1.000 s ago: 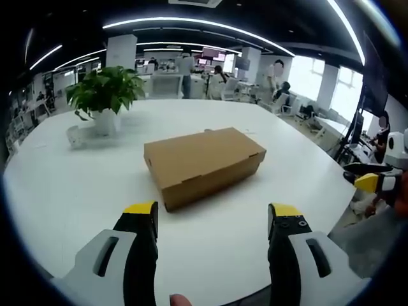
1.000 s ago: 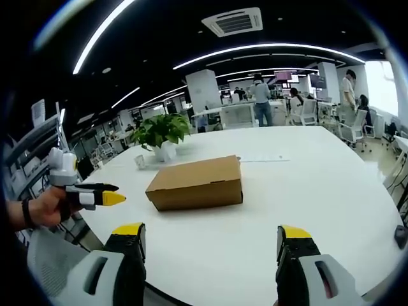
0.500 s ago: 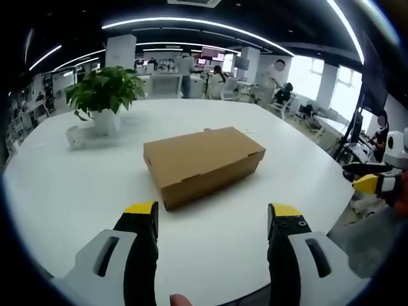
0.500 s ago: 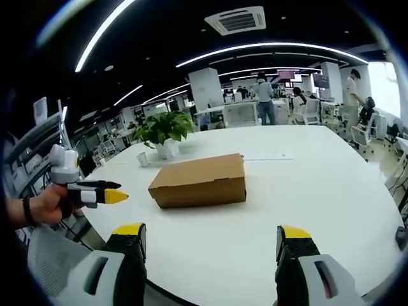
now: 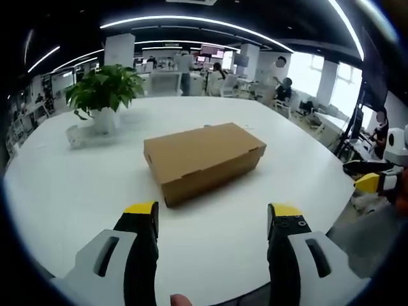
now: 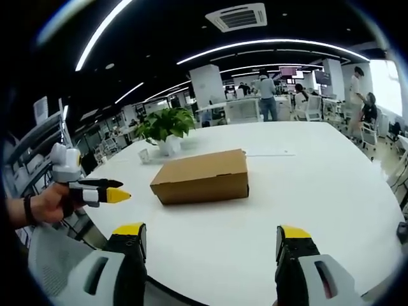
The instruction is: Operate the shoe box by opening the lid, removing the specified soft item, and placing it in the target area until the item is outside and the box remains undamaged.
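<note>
A closed cardboard box (image 5: 203, 160) lies on a white table (image 5: 57, 191), set at an angle. The left gripper (image 5: 213, 220) hangs short of it with jaws wide apart (nothing between them). A potted plant (image 5: 106, 95) stands near the far left edge. The right gripper (image 5: 370, 178) pokes in at right, yellow-tipped.

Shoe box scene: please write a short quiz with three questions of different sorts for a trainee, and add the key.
1. True or false: the lid of the shoe box is closed.
2. Which thing stands on the white table beyond the box? A) a potted plant B) a laptop C) a red bucket
3. Fill in: the jaws of the left gripper stand ____, with nothing between them.

Key: 1 true; 2 A; 3 open
</note>
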The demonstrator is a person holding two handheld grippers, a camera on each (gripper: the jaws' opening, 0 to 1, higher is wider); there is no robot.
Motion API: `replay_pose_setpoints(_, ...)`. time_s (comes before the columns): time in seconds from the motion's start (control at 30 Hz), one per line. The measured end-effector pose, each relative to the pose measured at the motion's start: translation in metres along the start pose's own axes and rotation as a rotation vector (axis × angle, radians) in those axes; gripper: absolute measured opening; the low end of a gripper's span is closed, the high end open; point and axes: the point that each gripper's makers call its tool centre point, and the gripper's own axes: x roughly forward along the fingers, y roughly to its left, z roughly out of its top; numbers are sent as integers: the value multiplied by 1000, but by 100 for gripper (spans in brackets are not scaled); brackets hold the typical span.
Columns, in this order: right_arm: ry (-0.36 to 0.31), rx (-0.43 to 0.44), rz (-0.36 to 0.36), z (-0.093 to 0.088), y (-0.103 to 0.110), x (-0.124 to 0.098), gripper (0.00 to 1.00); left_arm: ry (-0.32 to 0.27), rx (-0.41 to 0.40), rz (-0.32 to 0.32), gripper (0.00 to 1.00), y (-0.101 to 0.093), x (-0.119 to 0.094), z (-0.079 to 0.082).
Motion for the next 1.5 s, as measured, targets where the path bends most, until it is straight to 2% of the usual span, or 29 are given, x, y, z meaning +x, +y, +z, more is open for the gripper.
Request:
replay_pose_setpoints(0.5, -4, 12, -1, 5, -4, 3, 79, -1, -10, 16, 68, 7, 2, 3)
replay_pose_setpoints(0.7, 8, 20, 7, 6, -7, 9, 79, 1, -4, 2, 68, 3, 4, 4)
replay_pose_setpoints(0.87, -38, 127, 10, 16, -11, 23, 79, 3, -23, 3, 68, 10, 14, 2)
replay_pose_setpoints(0.97, -44, 132, 22, 19, -8, 31, 79, 0, -49, 7, 68, 14, 14, 2)
replay_pose_setpoints(1.33, 14, 125, 67, 7, -3, 61, 79, 6, -63, 21, 67, 32, 20, 6)
replay_pose_setpoints(1.5, 45, 105, 82, 5, -6, 75, 79, 13, -67, 29, 67, 41, 25, 6)
